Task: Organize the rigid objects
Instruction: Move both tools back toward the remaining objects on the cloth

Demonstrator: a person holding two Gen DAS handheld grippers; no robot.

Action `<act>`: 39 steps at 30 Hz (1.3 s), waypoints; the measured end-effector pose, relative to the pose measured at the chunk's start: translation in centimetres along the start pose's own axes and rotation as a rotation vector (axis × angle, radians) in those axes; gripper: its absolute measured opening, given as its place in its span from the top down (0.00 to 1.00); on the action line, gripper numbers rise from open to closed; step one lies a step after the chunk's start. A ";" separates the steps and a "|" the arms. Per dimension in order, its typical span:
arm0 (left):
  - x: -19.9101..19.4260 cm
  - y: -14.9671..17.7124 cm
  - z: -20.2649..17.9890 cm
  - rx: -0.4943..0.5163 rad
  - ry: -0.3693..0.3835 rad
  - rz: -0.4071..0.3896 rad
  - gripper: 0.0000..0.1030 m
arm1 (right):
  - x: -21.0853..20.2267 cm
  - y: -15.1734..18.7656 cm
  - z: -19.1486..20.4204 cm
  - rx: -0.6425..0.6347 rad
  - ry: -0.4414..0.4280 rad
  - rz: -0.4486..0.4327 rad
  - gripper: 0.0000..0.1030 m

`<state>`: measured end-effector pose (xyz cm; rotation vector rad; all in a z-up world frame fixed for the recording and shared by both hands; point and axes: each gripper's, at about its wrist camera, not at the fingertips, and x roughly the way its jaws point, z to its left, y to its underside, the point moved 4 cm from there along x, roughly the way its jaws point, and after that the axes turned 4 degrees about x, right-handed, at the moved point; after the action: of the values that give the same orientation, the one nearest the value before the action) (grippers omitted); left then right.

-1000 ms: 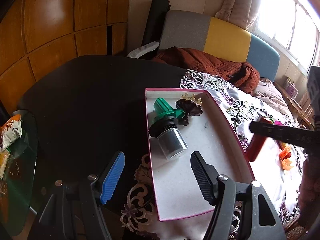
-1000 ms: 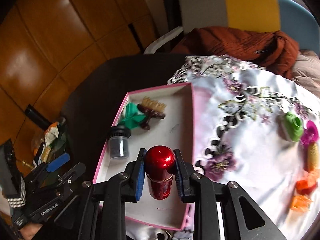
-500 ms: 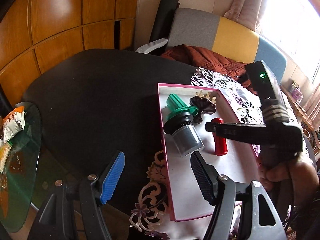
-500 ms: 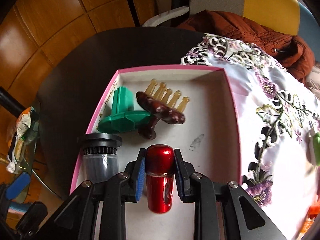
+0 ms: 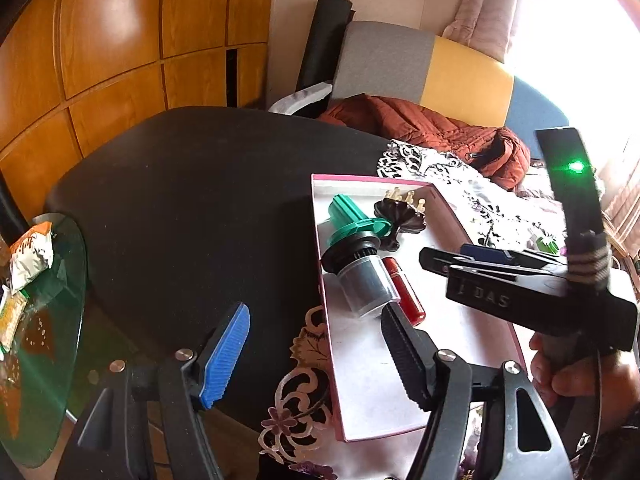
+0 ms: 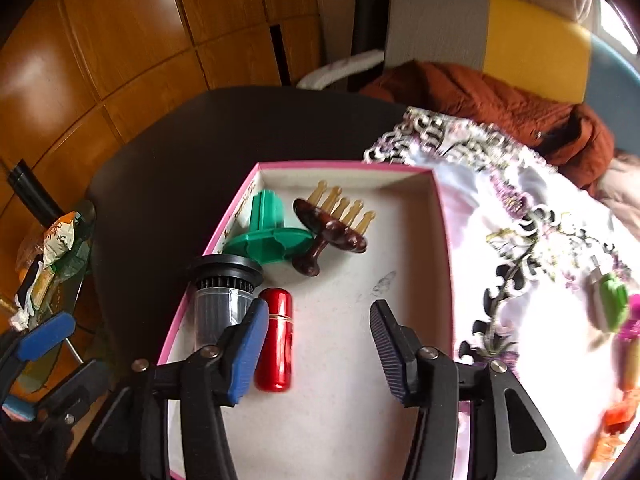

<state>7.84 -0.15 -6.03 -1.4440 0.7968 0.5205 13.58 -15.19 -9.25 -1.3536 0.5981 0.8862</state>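
Observation:
A pink-rimmed white box (image 6: 442,216) (image 5: 320,264) lies on the table. In it lie a red metal cylinder (image 6: 276,340) (image 5: 404,292), a black-capped grey jar (image 6: 222,296) (image 5: 364,276), a green plastic part (image 6: 266,228) (image 5: 352,220) and a brown comb-like massager (image 6: 332,228) (image 5: 400,216). My right gripper (image 6: 318,348) is open and empty just above the box, the red cylinder beside its left finger. My left gripper (image 5: 316,356) is open and empty at the box's near left edge.
A floral cloth (image 6: 532,240) holds small green, pink and orange objects (image 6: 610,304) at the right. A black table (image 5: 192,200) spreads to the left. A glass side table with snack packets (image 5: 28,256) stands at far left. A sofa with a rust jacket (image 5: 432,128) is behind.
My right gripper opened and let go of the red cylinder, which now lies in the box beside the grey jar. The left gripper stayed open and shifted slightly.

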 end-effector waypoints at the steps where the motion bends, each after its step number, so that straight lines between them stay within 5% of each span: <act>1: -0.1 0.0 -0.1 0.003 0.000 -0.001 0.33 | -0.6 0.1 -0.1 -0.007 0.005 -0.013 0.44; 20: -1.8 -0.3 -3.0 0.096 0.008 -0.034 0.33 | -9.7 1.2 -6.0 0.020 0.122 -0.209 0.27; 32: -1.6 -0.9 -7.6 0.207 0.057 -0.031 0.33 | -16.0 2.4 -19.3 0.230 0.339 -0.278 0.23; 39: -1.1 -1.1 -11.9 0.279 0.122 -0.017 0.33 | -18.7 6.3 -29.5 0.449 0.540 -0.339 0.22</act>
<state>6.02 -11.82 -3.88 -1.2312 0.9149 0.2963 1.59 -47.87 -2.23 -1.2232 0.8855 0.0851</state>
